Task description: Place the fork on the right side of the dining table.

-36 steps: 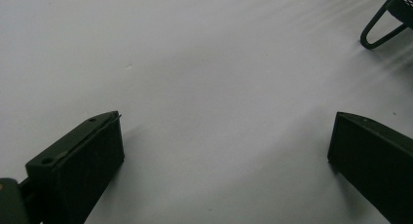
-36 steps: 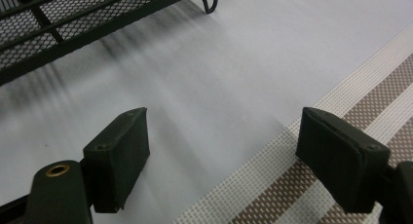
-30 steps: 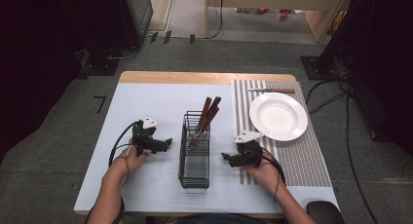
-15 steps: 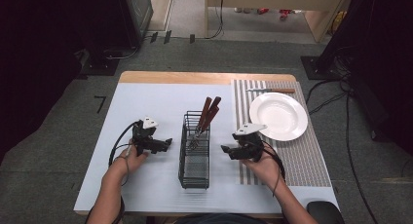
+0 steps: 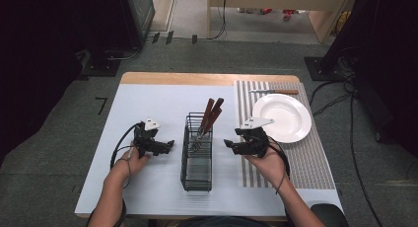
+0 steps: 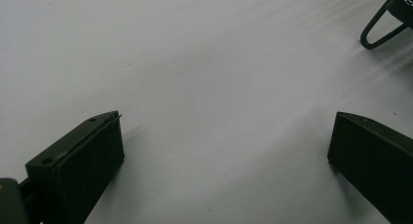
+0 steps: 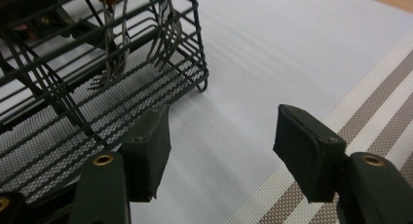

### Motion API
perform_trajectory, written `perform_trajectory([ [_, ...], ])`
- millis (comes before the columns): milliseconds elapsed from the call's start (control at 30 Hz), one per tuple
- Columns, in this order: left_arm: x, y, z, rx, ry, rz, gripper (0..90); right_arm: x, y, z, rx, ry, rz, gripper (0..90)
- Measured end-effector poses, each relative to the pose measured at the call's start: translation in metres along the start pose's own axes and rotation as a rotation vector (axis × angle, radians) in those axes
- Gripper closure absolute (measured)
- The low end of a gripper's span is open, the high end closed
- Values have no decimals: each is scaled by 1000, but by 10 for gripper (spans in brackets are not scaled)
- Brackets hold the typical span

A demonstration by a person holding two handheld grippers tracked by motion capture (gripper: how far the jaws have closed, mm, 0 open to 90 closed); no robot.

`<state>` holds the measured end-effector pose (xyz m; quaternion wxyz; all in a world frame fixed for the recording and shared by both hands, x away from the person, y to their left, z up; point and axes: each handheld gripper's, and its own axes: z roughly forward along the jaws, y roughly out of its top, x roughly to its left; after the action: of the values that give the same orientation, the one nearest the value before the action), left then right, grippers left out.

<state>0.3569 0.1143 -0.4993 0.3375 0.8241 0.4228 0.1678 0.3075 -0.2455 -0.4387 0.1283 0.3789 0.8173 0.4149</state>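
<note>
The right gripper (image 5: 231, 144), jaws spread wide (holding nothing), is lifting toward the black wire cutlery basket (image 5: 197, 160) at 9 o'clock, probably going for the brown-handled forks (image 5: 209, 117).

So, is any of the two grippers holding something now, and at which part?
No, nothing is held. The left gripper has its jaws wide apart over bare table, and the right gripper is open too, beside the wire basket.

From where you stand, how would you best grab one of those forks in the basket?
Probably by its brown handle, coming from above. The forks stand tines down inside the wire basket, so only the handles poke above the rim. The right gripper, jaws open, sits beside it.
</note>
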Motion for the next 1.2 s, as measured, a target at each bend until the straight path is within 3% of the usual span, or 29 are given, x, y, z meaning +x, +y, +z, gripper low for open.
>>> perform_trajectory([
  [467, 0, 0, 0, -1, 0, 1, 0, -2, 22, -12, -44, -8, -11, 414],
  [1200, 0, 0, 0, 1, 0, 1, 0, 4, 56, -31, -175, 25, 8, 441],
])
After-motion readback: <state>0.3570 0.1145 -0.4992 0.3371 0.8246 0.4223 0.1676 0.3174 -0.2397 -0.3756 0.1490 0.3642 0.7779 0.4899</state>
